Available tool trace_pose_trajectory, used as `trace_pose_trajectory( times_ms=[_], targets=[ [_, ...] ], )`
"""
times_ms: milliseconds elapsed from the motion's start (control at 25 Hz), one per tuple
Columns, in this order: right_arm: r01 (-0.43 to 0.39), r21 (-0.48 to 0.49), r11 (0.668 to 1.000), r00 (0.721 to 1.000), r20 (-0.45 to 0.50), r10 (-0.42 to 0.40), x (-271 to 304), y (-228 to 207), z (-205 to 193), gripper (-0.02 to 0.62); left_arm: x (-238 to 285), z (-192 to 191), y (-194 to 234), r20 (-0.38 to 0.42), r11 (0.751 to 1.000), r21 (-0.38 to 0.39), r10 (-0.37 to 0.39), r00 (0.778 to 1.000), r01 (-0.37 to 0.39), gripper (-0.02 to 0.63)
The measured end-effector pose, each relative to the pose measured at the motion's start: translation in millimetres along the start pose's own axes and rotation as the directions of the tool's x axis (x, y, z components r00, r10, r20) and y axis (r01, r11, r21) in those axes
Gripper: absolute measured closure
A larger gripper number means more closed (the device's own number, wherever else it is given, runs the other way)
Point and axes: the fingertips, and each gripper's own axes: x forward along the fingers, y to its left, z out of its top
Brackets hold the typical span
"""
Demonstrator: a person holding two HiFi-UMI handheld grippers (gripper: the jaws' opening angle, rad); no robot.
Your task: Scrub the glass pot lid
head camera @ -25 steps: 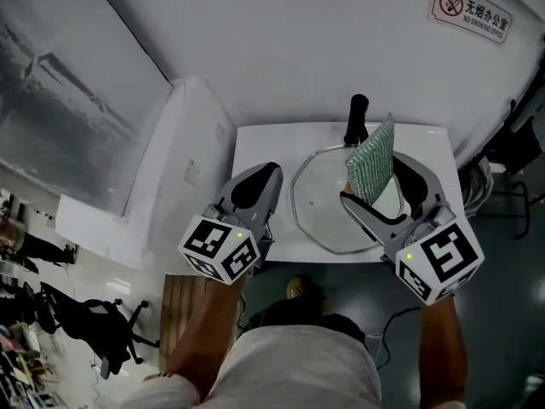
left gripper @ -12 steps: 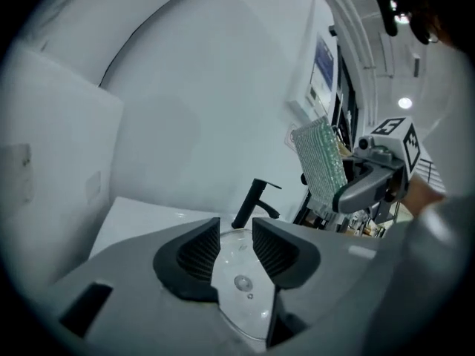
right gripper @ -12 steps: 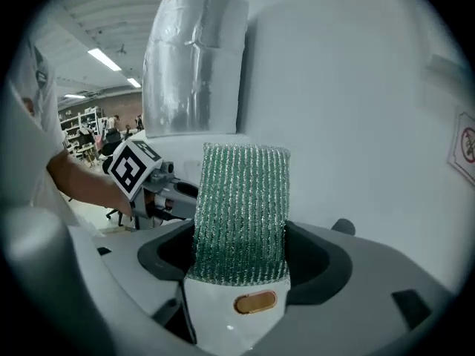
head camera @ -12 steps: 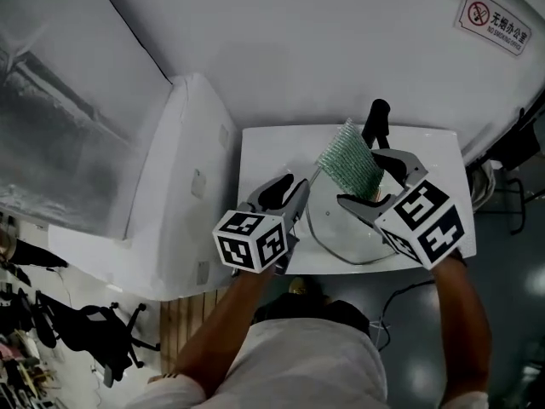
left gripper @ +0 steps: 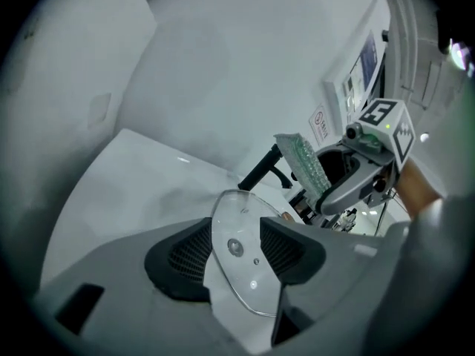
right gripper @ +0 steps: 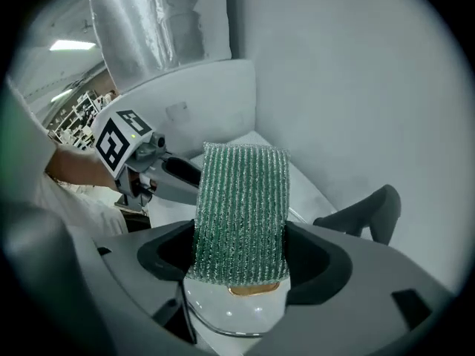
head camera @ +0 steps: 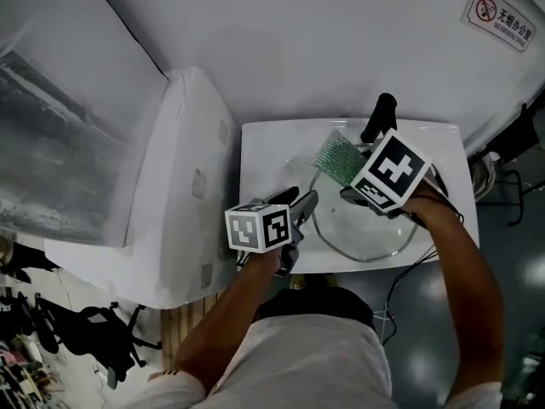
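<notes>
Looking down from the head view, the glass lid (head camera: 368, 231) lies flat on a small white table (head camera: 264, 152) pushed up against a white wall. The lid's black handle (head camera: 379, 116) sticks up at its far edge, close to the wall.

The right gripper (head camera: 353, 183) is clamped on a green scrub pad (head camera: 338, 154). In the right gripper view both jaws squeeze the bottom of the pad and the rest stands up out of them, with the lid right underneath. From the head view the pad sits over the far left part of the lid. I can't tell if it's actually touching the glass.

The left gripper (head camera: 300, 204) is at the lid's left rim, on the near side. Its jaws have just been opening and now stand wide apart. In the left gripper view the lid's rim shows in the gap between them, but neither pad presses on it, so that gripper has no hold on anything. That same view also catches the pad in the other gripper, up beyond the lid, and the black handle behind it.

Other stuff: a big white box-shaped thing (head camera: 183, 169) stands just left of the table, and a no-smoking sign (head camera: 501, 15) is on the wall at the upper right.
</notes>
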Motion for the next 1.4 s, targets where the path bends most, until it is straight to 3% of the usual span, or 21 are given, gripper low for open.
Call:
trace_pose_trajectory(
  times_ms=[280, 520, 840, 1160, 1400],
  targets=[
    [-0.105, 0.014, 0.994, 0.976, -0.189, 0.106, 32.5, -7.4, -13.1, 0.247, 13.7, -18.7, 5.5, -0.062, 0.997, -0.075, -0.009, 0.998, 0.004, 0.391],
    [-0.120, -0.015, 0.993, 0.946, -0.305, 0.110, 59.4, -11.6, -24.9, 0.247, 21.9, -30.9, 10.9, -0.091, 0.995, -0.102, 0.002, 0.996, -0.012, 0.390],
    [-0.143, 0.008, 0.990, 0.925, -0.353, 0.137, 89.9, -6.1, -30.7, 0.247, 30.9, -47.2, 10.5, -0.113, 0.988, -0.153, -0.025, 0.993, 0.008, 0.390],
    [-0.121, 0.036, 0.992, 0.936, -0.329, 0.126, 102.2, -8.9, -35.0, 0.247, 36.4, -50.7, 8.1, -0.111, 0.985, -0.171, -0.042, 0.993, 0.023, 0.395],
    [-0.084, 0.102, 0.991, 0.945, -0.306, 0.112, 86.6, -29.7, -38.2, 0.247, 36.6, -49.8, 12.1, -0.106, 0.986, -0.169, -0.024, 0.994, 0.006, 0.434]
  ],
)
